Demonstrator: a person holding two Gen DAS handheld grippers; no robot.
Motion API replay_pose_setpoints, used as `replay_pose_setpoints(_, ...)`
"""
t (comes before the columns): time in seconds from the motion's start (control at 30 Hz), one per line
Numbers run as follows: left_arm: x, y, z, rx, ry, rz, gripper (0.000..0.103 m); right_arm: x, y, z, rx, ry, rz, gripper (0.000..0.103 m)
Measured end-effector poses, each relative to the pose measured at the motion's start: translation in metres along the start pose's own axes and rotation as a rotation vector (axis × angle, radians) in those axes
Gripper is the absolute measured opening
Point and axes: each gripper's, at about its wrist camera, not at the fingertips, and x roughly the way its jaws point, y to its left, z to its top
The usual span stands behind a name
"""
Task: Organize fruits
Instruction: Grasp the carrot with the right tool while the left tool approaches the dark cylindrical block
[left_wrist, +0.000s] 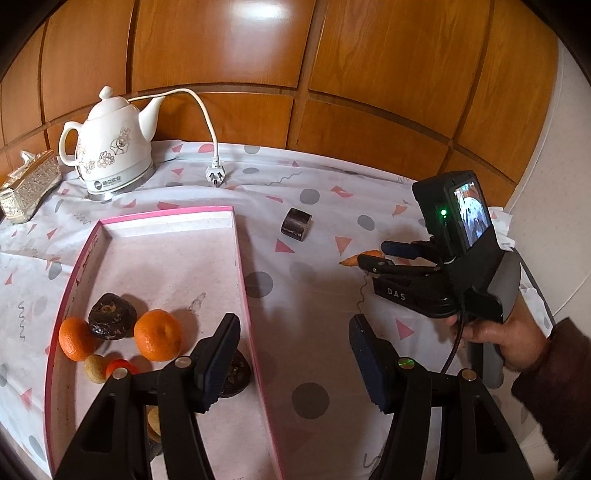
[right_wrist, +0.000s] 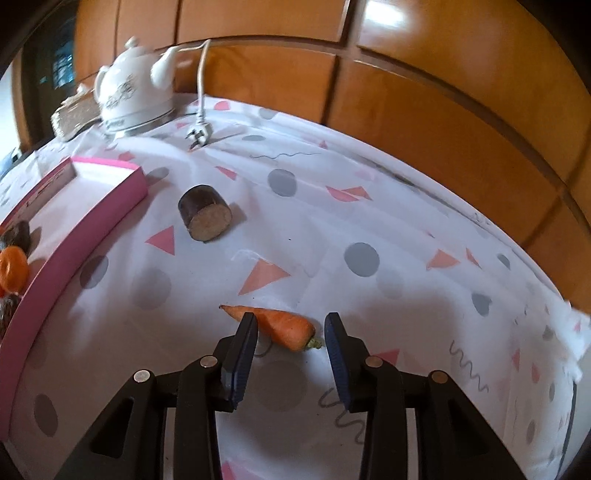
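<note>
Your right hand-held gripper (right_wrist: 290, 328) is spread wide, grasping nothing, with the carrot (right_wrist: 275, 325) lying on the bench (right_wrist: 369, 221) between its fingers; the left finger overlaps the carrot's tip end, and contact can't be confirmed. Your left hand-held gripper (left_wrist: 293, 336) is also released and empty, straddling the near right wall of the pink tray (left_wrist: 240, 258).

Progress, as a judgement: mostly done. Already in the tray, ahead-left of the left hand-held gripper: two oranges (left_wrist: 158, 335), a dark wrinkled fruit (left_wrist: 112, 315), a small pale fruit (left_wrist: 95, 367), a small red one (left_wrist: 120, 366), and another dark piece (left_wrist: 236, 373) half hidden behind the left finger. Left on the bench: the carrot and a dark cut cylinder (right_wrist: 205, 218), ahead-left of the right hand-held gripper, just beside the tray's corner.

Around: kettle (left_wrist: 110, 147) with loose cord and plug (left_wrist: 215, 173), and a tissue box (left_wrist: 27, 188), all far ahead-left, well apart from the work. Path from carrot to tray looks open; only the cylinder sits near that line.
</note>
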Motion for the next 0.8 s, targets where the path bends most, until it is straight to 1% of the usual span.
replay_pose_setpoints(0.07, 0.001, -0.001, 0.001, 0.0, 0.002, -0.002, 0.062, 0.001, -0.004, 0.002, -0.005, 0.024, 0.051, 0.038)
replay_pose_setpoints(0.1, 0.001, -0.001, 0.001, 0.002, 0.002, -0.002, 0.062, 0.002, -0.005, 0.003, -0.004, 0.043, 0.097, 0.038)
replay_pose_setpoints(0.17, 0.001, -0.002, 0.002, 0.006, 0.0, -0.003, 0.062, -0.002, -0.004, 0.002, -0.021, 0.054, 0.133, 0.038)
replay_pose_setpoints(0.27, 0.003, -0.003, 0.002, 0.008, 0.005, -0.004, 0.063, -0.007, 0.0, 0.0, -0.051, 0.063, 0.163, 0.038)
replay_pose_setpoints(0.37, 0.005, -0.004, 0.002, 0.009, 0.012, -0.004, 0.063, -0.007, 0.003, -0.001, -0.081, 0.069, 0.163, 0.038)
replay_pose_setpoints(0.53, 0.005, -0.007, 0.004, 0.016, 0.012, -0.004, 0.063, 0.006, 0.008, 0.002, -0.161, 0.067, 0.096, 0.038)
replay_pose_setpoints(0.6, 0.006, -0.007, 0.005, 0.016, 0.012, -0.002, 0.063, 0.011, 0.008, 0.004, -0.193, 0.067, 0.084, 0.038)
replay_pose_setpoints(0.63, 0.007, -0.008, 0.006, 0.015, 0.012, -0.002, 0.063, 0.011, 0.007, 0.005, -0.195, 0.066, 0.084, 0.035)
replay_pose_setpoints(0.7, 0.009, -0.007, 0.007, 0.008, 0.017, -0.005, 0.063, 0.009, 0.004, 0.006, -0.174, 0.057, 0.091, 0.028)
replay_pose_setpoints(0.77, 0.012, -0.007, 0.01, 0.003, 0.023, -0.008, 0.063, 0.006, 0.0, 0.002, -0.136, 0.051, 0.11, 0.025)
replay_pose_setpoints(0.8, 0.014, -0.008, 0.011, 0.006, 0.025, -0.007, 0.063, 0.004, -0.001, 0.0, -0.125, 0.05, 0.104, 0.024)
